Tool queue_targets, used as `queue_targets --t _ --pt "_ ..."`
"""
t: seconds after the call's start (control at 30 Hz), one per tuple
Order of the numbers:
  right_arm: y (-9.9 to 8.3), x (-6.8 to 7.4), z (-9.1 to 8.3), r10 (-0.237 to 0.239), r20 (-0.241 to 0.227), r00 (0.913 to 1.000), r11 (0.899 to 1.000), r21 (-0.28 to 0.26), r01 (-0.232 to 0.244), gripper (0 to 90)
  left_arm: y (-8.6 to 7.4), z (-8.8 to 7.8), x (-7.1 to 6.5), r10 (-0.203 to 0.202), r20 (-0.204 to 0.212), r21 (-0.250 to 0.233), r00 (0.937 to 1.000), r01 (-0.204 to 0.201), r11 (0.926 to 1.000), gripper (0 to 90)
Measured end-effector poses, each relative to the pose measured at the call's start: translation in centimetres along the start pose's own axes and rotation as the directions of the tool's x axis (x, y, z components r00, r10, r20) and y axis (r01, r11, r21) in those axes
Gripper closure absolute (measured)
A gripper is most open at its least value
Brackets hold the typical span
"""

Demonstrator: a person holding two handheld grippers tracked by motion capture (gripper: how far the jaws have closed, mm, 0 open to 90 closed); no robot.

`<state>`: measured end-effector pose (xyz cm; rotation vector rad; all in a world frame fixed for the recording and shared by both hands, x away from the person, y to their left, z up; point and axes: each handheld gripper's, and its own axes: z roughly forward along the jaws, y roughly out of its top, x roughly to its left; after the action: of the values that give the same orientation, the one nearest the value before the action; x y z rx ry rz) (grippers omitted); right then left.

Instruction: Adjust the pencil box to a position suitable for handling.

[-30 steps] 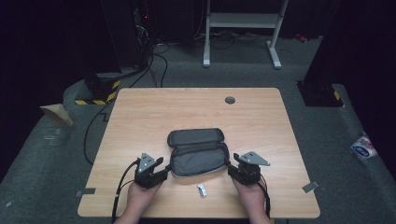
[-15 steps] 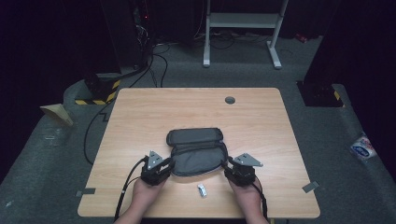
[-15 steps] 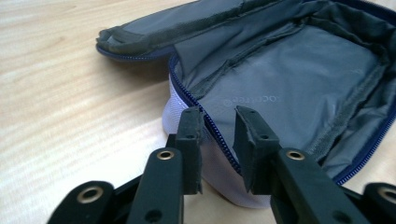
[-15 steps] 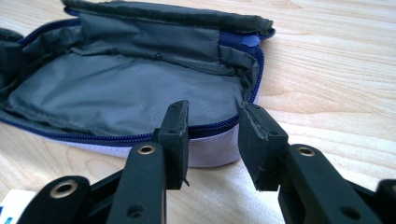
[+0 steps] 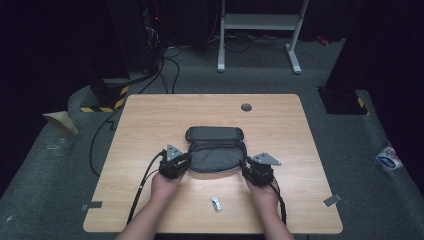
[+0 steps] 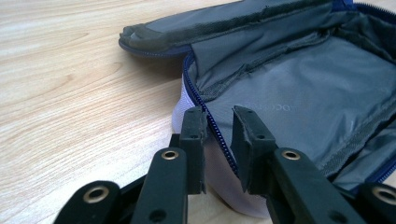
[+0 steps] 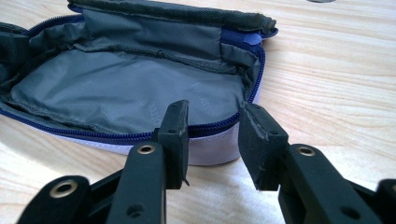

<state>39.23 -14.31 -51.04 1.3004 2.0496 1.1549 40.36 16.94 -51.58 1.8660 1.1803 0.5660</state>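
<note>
I see the grey pouch [image 5: 216, 152] lying open just below the middle of the high view, its lid flap folded back toward the top of the frame and its grey lining showing. My left gripper [image 5: 182, 162] sits at the pouch's left end, and my right gripper [image 5: 248, 169] at its right end.

In the left gripper view, the jaws have just been closing and stand narrowly apart, with the blue zip edge [image 6: 212, 126] of the pouch rising between them. From this angle, I can't be sure the pads are actually pressing on it.

In the right gripper view, the jaws have also been closing. They straddle the near right corner of the pouch [image 7: 140, 93], with a clear gap on either side of the rim, so I have no hold there.

A small silver object [image 5: 216, 203] lies on the bench [image 5: 150, 125] at the lower centre of the high view, between my forearms and well apart from the pouch.
</note>
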Motion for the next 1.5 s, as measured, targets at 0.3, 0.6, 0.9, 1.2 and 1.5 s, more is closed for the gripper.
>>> queue_targets --t 0.3,0.6,0.9,1.2,1.5 --pt "-0.2 -0.3 -1.8 -0.001 -0.025 0.9997 1.000 -0.030 0.000 51.7 0.4 -2.1 -0.1 -0.016 -0.012 -0.097 0.9998 0.015 0.9952 58.3" --pt "-1.4 0.6 -3.7 -0.055 -0.026 0.9982 0.998 -0.022 0.054 45.6 -0.6 -5.3 0.6 0.042 -0.038 -0.079 0.9984 -0.045 0.9959 51.6" --pt "-2.1 1.0 -4.3 -0.088 -0.039 0.9953 0.996 0.002 0.088 43.4 -3.9 -7.3 4.0 0.036 -0.112 0.012 0.9930 -0.035 0.9993 48.1" --pt "-3.2 2.5 -5.7 -0.107 -0.094 0.9898 0.994 0.008 0.108 42.1 -6.0 -8.4 4.7 0.059 -0.129 0.120 0.9898 -0.044 0.9918 41.6" --pt "-3.4 4.4 -5.7 -0.127 -0.150 0.9804 0.991 0.032 0.134 39.1 -6.9 -8.7 4.6 0.034 -0.099 0.145 0.9945 -0.020 0.9893 21.6"
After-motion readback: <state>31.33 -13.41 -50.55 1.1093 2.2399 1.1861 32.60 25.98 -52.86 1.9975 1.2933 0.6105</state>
